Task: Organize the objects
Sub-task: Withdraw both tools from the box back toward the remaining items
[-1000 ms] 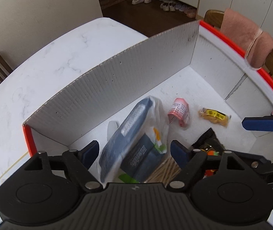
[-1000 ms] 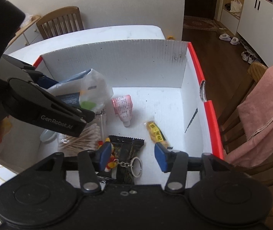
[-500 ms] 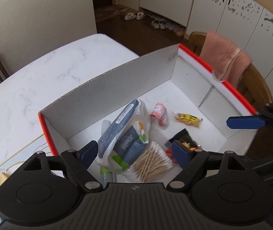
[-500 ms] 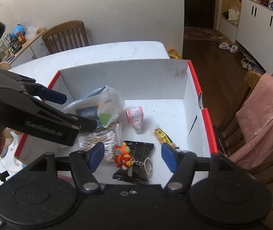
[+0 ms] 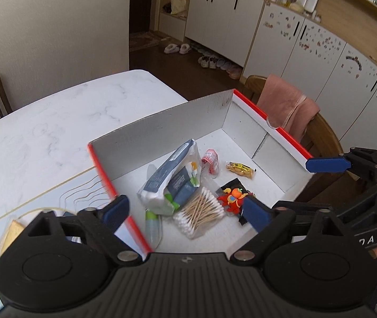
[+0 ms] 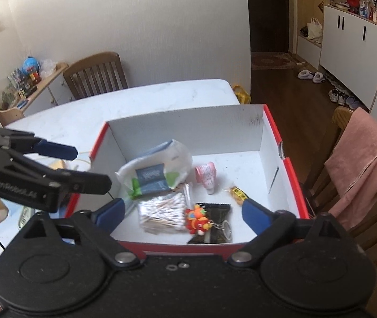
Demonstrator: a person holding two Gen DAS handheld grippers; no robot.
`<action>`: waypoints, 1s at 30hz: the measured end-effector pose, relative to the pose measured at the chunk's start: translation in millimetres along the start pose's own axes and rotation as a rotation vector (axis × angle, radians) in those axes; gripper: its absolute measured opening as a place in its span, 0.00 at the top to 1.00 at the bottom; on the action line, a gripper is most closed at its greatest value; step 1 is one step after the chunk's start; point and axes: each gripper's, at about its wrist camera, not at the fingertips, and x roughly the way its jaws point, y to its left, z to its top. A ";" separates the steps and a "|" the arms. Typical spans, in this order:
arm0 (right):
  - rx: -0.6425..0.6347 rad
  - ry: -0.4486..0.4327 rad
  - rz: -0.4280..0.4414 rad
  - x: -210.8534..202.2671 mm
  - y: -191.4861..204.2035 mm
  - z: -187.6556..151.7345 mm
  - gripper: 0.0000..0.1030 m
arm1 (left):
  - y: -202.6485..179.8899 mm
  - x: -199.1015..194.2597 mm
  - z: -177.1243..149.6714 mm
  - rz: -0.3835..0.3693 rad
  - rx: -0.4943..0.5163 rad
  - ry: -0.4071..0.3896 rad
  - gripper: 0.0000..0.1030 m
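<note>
Cotton-swab pack [image 5: 200, 216], long axis toward 1 o'clock, lying in box [image 5: 162, 129] between spread, empty left claw [image 5: 185, 213] fingers; right claw [image 6: 183, 213] likewise spread, empty.

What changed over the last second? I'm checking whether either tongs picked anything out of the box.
Both tongs pulled up and back from the box: the left tongs and right tongs now sit higher, open and empty. Nothing was taken or released. The tissue pack, cotton swabs, toy keychain, black packet, pink tube and yellow snack lie as before.
</note>
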 end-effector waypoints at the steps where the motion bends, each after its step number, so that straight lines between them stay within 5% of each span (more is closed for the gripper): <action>1: 0.005 -0.001 0.008 -1.6 3.3 -0.8 0.03 | 2.6 -4.7 -2.8 0.002 -0.002 -0.007 0.05; 16: 0.010 -0.011 0.057 -14.4 75.6 -18.9 0.01 | 60.3 -71.4 -59.9 0.011 -0.058 -0.101 0.01; 30: -0.024 0.034 0.063 0.2 148.3 -42.2 0.01 | 125.9 -115.0 -127.4 0.178 -0.057 -0.150 0.01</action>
